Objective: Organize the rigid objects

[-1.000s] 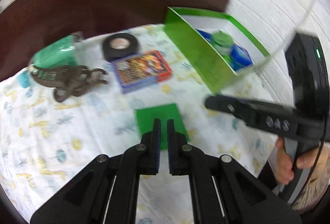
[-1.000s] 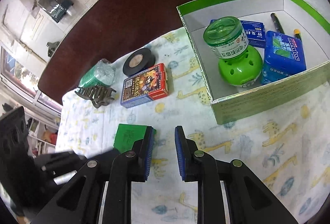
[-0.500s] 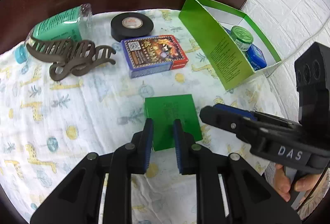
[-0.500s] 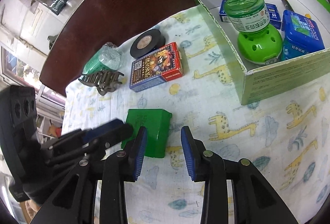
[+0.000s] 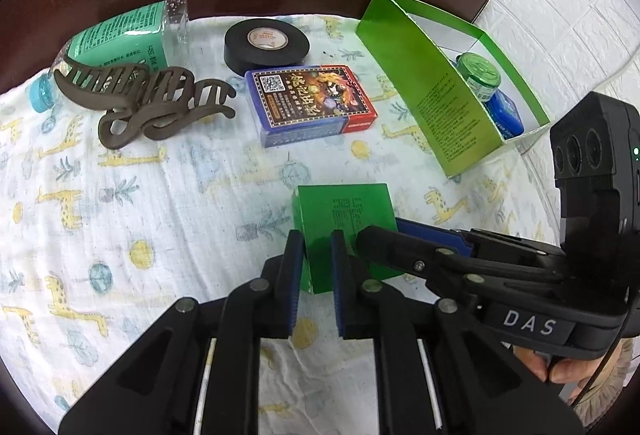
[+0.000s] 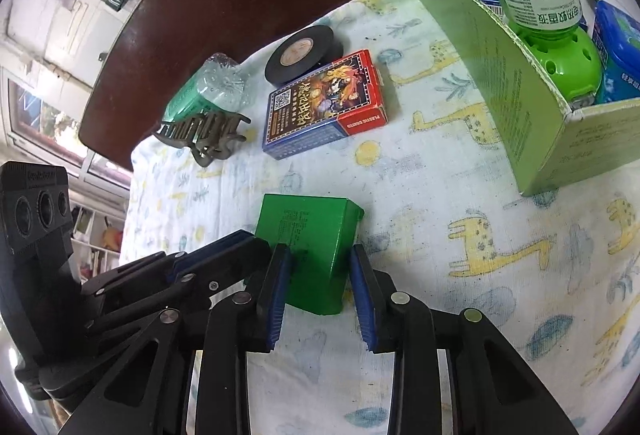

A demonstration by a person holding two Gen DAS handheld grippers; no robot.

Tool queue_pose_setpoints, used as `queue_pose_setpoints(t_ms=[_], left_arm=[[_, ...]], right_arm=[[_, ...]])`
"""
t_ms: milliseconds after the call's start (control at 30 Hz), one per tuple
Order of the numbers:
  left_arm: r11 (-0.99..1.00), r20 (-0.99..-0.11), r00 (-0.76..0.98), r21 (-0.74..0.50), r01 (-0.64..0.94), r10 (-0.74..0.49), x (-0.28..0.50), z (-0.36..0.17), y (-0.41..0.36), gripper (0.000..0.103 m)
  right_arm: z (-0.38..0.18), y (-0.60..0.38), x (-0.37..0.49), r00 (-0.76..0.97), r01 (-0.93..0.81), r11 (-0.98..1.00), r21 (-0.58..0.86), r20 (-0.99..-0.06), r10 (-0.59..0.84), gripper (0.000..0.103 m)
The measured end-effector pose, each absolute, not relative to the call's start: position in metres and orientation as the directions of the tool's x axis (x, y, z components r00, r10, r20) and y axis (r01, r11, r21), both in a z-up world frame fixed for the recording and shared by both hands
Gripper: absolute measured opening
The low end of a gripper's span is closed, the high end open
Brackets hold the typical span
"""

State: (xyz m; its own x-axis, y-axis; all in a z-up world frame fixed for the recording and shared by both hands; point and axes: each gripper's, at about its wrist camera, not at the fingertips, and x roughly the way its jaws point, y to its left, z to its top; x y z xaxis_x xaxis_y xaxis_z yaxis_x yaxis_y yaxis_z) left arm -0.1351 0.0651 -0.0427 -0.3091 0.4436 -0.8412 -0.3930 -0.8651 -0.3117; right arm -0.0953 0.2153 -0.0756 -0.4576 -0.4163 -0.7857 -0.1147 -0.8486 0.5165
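The small flat green cardboard box [image 6: 308,235] lies on the giraffe-print cloth over the bench. The right hand-held gripper [image 6: 320,275] straddles it, jaws wide; the left hand-held gripper [image 5: 314,259] hovers narrow. Next: close, carry to the open green carton [image 6: 532,123]

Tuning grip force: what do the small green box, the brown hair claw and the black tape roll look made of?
Small green box: likely thin printed card, slight sheen, crisp folded edges.
Brown hair claw: apparently moulded matte plastic, uniform colour, curved teeth.
Black tape roll: probably vinyl tape, smooth black sides, on a printed paper-like core.
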Motion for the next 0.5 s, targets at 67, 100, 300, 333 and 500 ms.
queue_pose_setpoints(t_ms=[67, 100, 300, 333, 500], left_arm=[[-0.855, -0.838, -0.300, -0.319, -0.409, 0.456, -0.133, -0.044, 0.064, 0.016], [-0.855, -0.836, -0.301, -0.322, -0.408, 0.458, -0.133, -0.045, 0.064, 0.016], [-0.851, -0.815, -0.317, -0.358, -0.384, 0.485, -0.133, -0.047, 0.061, 0.015], [-0.853, -0.812, -0.325, -0.358, -0.380, 0.485, -0.131, -0.046, 0.062, 0.014], [-0.843, -0.782, -0.390, -0.301, -0.446, 0.486, -0.109, -0.025, 0.074, 0.015]], right_arm=[[-0.076, 0.217, -0.094, -0.454, -0.111, -0.846, 0.521, -0.784, -0.424, 0.033], [-0.076, 0.218, -0.094, -0.453, -0.112, -0.843, 0.526, -0.782, -0.428, 0.033], [-0.077, 0.218, -0.093, -0.466, -0.102, -0.841, 0.531, -0.773, -0.431, 0.033], [-0.077, 0.218, -0.093, -0.470, -0.099, -0.842, 0.530, -0.771, -0.430, 0.033], [-0.063, 0.223, -0.084, -0.522, -0.083, -0.853, 0.515, -0.751, -0.403, 0.033]])
